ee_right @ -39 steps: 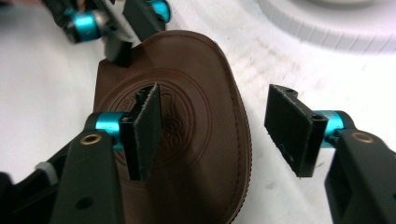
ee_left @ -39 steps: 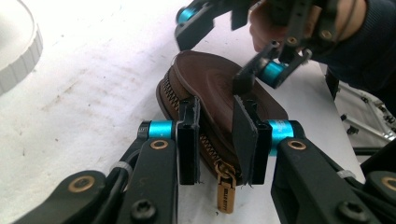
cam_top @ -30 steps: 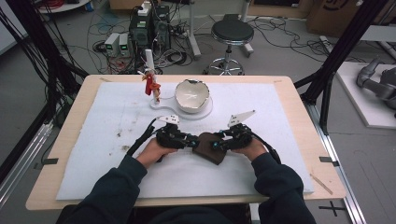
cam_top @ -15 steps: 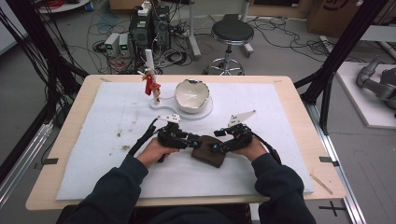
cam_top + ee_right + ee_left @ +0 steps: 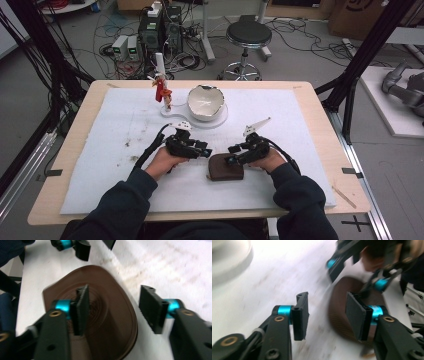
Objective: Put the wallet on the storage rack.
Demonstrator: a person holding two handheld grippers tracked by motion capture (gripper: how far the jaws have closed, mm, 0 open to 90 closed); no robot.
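White mat [image 5: 125, 125]: both grippers [image 5: 204, 150] [image 5: 231, 150] agape over pad [image 5: 226, 167].

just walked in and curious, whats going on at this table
A person holds a tool in each hand over a flat brown leathery piece on the white mat. The right tool straddles its edge, the left tool sits beside it. Both have just been working their jaws and now stand open.

A white bowl [image 5: 205, 101] with an uneven rim stands on a white plate [image 5: 221, 117] at the far middle of the white mat [image 5: 300, 125]. Just left of the bowl, a small stand [image 5: 161, 90] holds something red, perhaps a figure. Beyond the bowl, off the table, stand a black stool [image 5: 248, 36] and grey electronics boxes [image 5: 126, 47].
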